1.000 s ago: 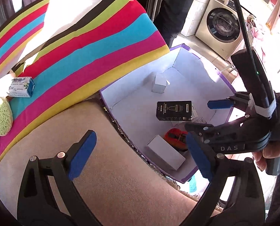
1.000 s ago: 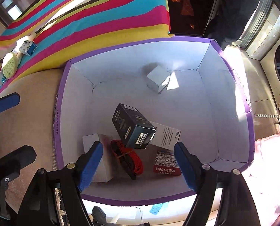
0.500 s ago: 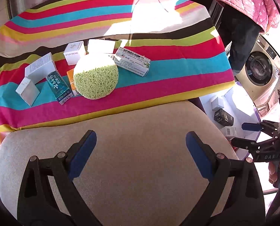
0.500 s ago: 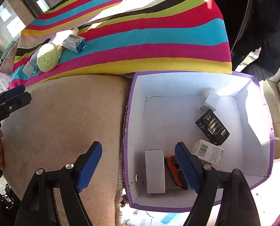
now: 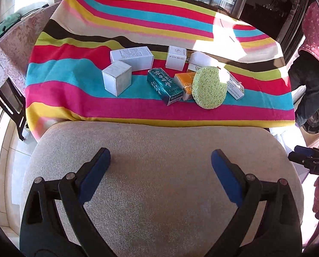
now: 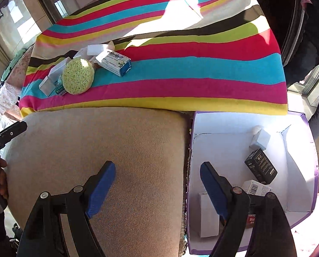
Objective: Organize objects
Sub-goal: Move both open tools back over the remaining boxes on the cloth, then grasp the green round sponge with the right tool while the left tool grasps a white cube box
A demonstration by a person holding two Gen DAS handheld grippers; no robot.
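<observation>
On the striped tablecloth (image 5: 138, 27) lies a cluster of small boxes: a white cube box (image 5: 117, 80), a long white box (image 5: 132, 57), a teal box (image 5: 165, 86), an orange box (image 5: 185, 83) and a round green sponge (image 5: 209, 87). My left gripper (image 5: 160, 174) hovers open and empty over a beige cushion (image 5: 159, 160), short of the cluster. My right gripper (image 6: 157, 187) is open and empty above the cushion's edge beside the purple-rimmed white box (image 6: 305, 115). That box holds a black box (image 6: 260, 166), a white cube (image 6: 260, 139) and other packs. The sponge (image 6: 78, 75) shows there too.
A blue-and-white carton (image 6: 114, 62) lies right of the sponge. A washing machine (image 5: 315, 126) and a person in dark trousers (image 5: 307, 85) stand at the right. A folding stand (image 5: 9, 102) is at the table's left. The other gripper's tip (image 5: 309, 160) shows at the right edge.
Both grippers swung away from the purple-rimmed box toward the table. The left view now faces the box cluster squarely; the right view has pulled back so the box sits at lower right.
</observation>
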